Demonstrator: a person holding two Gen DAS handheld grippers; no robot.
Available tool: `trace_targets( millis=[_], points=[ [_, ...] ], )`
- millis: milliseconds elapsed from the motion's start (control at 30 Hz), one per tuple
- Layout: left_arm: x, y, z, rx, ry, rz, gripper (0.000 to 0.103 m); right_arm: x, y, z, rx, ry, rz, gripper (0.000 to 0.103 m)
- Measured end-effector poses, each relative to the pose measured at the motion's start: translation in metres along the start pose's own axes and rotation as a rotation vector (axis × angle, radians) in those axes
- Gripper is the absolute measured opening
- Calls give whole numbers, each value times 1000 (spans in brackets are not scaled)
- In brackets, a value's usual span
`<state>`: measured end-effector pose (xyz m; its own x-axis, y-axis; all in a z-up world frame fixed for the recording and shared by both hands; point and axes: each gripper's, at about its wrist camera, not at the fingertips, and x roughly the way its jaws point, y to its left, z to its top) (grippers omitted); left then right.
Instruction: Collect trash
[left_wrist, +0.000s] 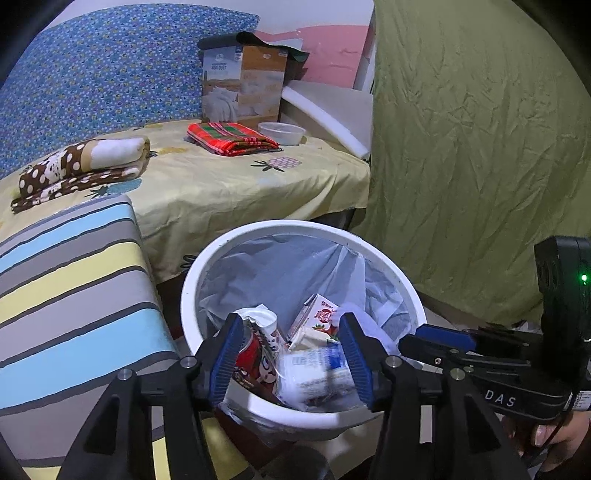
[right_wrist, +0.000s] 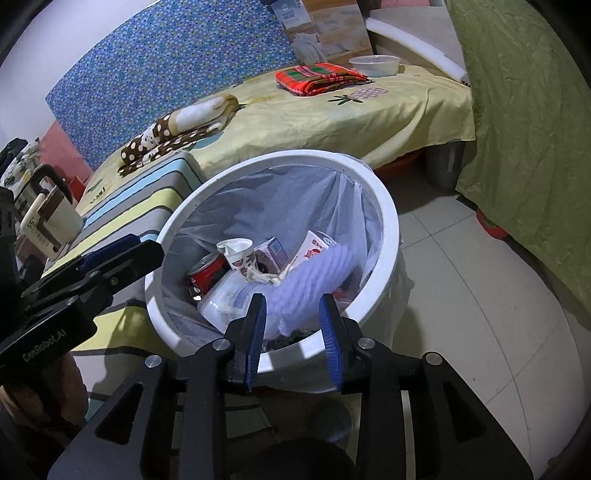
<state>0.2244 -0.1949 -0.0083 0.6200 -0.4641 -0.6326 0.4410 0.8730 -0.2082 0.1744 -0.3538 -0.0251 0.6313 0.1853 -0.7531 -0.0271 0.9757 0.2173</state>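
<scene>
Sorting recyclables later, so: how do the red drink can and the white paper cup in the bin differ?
The red metal drink can looks intact and cylindrical; the white paper cup is crumpled, its rim bent. The can is mostly red; the cup is white with small printed marks. Both lie tilted, side by side, inside the white lined bin.

Likely home bedroom: bed (left_wrist: 229, 192), folded blankets (left_wrist: 85, 162).

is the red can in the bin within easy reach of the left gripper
Probably yes. The left gripper hangs open right over the bin, and the red can lies uncovered on top of the trash beside its left finger.
</scene>
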Motion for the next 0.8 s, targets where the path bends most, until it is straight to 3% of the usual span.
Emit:
trace_targets(
  millis=[267, 800],
  points=[
    [-28, 2, -6, -13, -24, 29, 54, -16, 15, -3, -15, -44, 24, 32],
    [-120, 13, -48, -55, -74, 169, 54, -49, 66, -27, -122, -125, 90, 40]
  ],
)
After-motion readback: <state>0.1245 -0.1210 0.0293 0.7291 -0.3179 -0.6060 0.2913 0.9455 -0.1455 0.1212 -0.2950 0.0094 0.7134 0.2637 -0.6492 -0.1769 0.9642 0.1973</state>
